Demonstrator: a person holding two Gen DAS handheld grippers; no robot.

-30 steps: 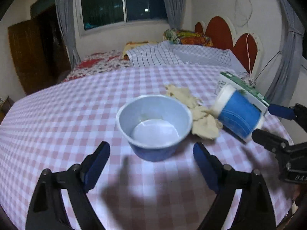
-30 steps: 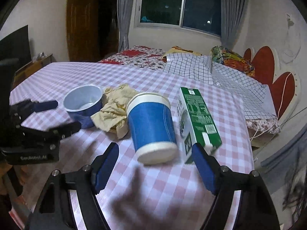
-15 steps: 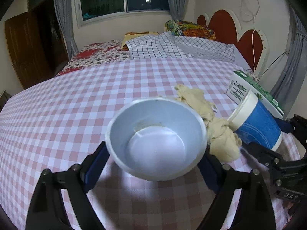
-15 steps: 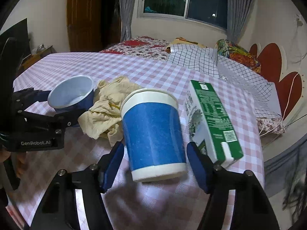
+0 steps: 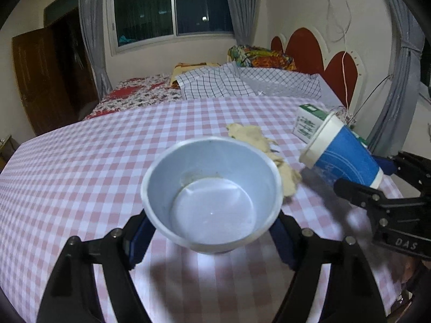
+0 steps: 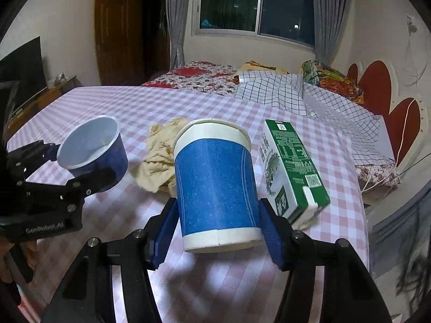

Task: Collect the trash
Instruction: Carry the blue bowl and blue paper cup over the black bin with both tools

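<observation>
The paper bowl, thin-walled and round, is pinched in the left gripper above the bench; the blue paper cup is pinched in the right gripper. Squeezing harder could crumple either. A crumpled cloth and green carton lie near the bench's right edge.

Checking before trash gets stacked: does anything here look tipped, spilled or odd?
Nothing spilled. The green milk carton lies flat on the checked tablecloth; the tall blue paper cup hangs tilted in the right gripper.
</observation>
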